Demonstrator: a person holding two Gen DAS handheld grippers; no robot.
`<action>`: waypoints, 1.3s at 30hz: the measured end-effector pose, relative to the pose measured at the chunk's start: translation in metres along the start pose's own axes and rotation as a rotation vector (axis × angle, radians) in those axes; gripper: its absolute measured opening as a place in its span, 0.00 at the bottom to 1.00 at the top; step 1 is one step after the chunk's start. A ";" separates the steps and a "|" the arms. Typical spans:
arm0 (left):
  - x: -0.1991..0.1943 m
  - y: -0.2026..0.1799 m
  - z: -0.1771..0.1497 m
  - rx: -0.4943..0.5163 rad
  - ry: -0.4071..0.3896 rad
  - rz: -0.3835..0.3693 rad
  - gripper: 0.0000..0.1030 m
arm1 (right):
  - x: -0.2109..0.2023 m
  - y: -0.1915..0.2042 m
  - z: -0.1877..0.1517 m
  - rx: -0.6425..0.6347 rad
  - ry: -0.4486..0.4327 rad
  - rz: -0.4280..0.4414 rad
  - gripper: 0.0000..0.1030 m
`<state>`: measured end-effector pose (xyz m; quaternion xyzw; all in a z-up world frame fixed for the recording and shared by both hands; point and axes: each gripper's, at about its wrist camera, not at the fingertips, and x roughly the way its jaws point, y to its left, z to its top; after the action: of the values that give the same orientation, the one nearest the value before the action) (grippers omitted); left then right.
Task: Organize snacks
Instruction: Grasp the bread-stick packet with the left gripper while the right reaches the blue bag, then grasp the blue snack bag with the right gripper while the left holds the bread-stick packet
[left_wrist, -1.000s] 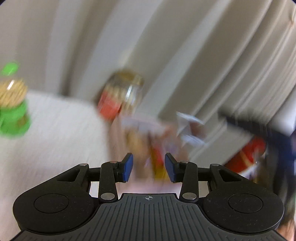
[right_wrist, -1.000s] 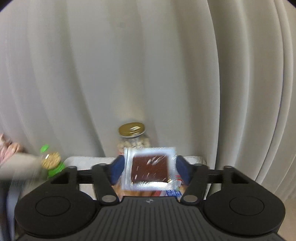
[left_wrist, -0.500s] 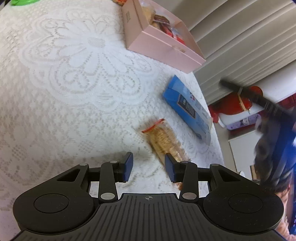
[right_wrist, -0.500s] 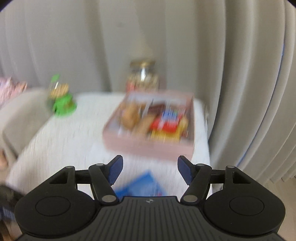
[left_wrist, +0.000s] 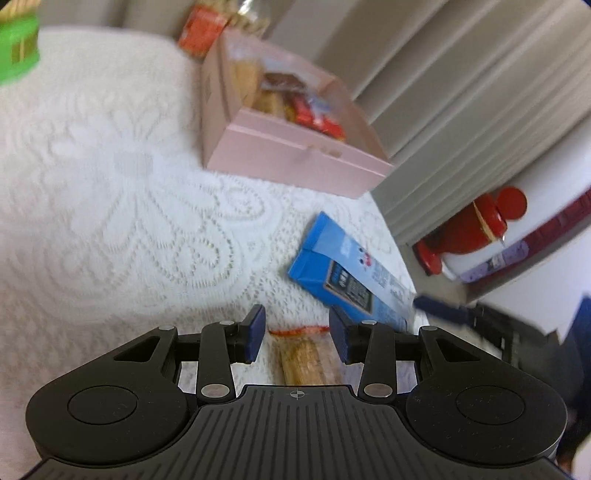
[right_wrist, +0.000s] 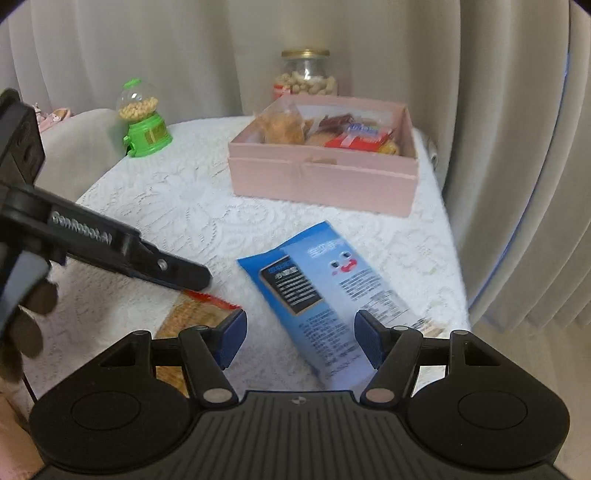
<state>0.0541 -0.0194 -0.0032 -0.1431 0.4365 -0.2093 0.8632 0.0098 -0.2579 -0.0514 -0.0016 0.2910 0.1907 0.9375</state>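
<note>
- Reaching for loose snacks: left gripper (left_wrist: 295, 338) part-open, empty, over clear cracker packet (left_wrist: 308, 360); right gripper (right_wrist: 298, 341) wider, empty, over blue pouch (right_wrist: 325, 291).
- Next, probably: closing, carrying to pink cardboard box (right_wrist: 321, 177).

Your worktop (right_wrist: 155, 206) wears a white lace cloth with a big flower pattern, and on it sits a pale pink box (right_wrist: 321, 177) holding red, brown and tan wrappers. In front of you lies a bright blue packet (right_wrist: 325, 295) with a black panel and a small cartoon face in black and red (its print is white), beside a clear cracker pack (left_wrist: 306, 358), golden inside, with a red edge. Both your grippers are black with dark blue pads (right_wrist: 231, 334); behind stand a green candy dispenser (right_wrist: 146, 125), a gold-lidded jar (right_wrist: 306, 74) and grey-white curtains (right_wrist: 184, 55).
</note>
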 end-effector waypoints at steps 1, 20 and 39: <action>-0.006 -0.007 -0.004 0.030 0.001 0.013 0.42 | -0.002 -0.006 0.002 0.016 -0.013 -0.013 0.64; 0.017 -0.078 -0.060 0.457 0.070 0.316 0.50 | -0.001 -0.048 -0.012 0.211 -0.073 -0.097 0.64; -0.008 -0.001 -0.023 0.192 -0.044 0.288 0.42 | 0.045 -0.056 0.014 0.285 -0.005 -0.048 0.73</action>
<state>0.0308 -0.0178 -0.0101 -0.0004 0.4113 -0.1211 0.9034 0.0714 -0.2923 -0.0708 0.1252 0.3127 0.1251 0.9332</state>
